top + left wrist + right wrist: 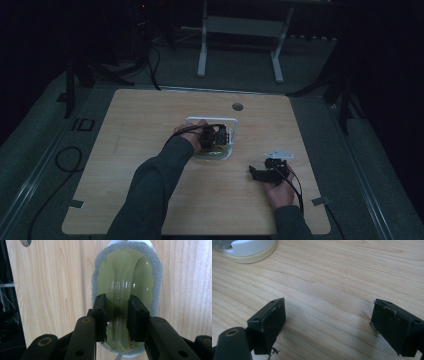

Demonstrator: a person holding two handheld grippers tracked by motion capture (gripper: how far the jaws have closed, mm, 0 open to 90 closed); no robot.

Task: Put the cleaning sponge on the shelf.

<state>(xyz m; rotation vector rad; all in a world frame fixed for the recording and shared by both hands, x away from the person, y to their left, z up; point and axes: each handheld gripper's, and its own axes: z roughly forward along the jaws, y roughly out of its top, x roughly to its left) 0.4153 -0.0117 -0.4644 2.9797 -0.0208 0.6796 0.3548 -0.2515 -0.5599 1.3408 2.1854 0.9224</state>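
The scrubber [125,277], a grey pad with a glossy yellow-green arched handle, lies on the wooden bench [150,150] near its middle, and the left gripper [117,315] is right on it. Its two fingers [100,312] straddle the handle's ridge, one on each side, close against the clear plastic, clamped on it as far as the left gripper view tells. The grey pad spreads out beyond the fingertips. In the high view the left hand [192,136] sits over a white frame [212,120]. The right gripper [328,325] rests low over bare wood, its fingers [270,322] spread wide apart with nothing between them. Far beyond its left finger, a white and cream rounded edge [249,251] peeks in.
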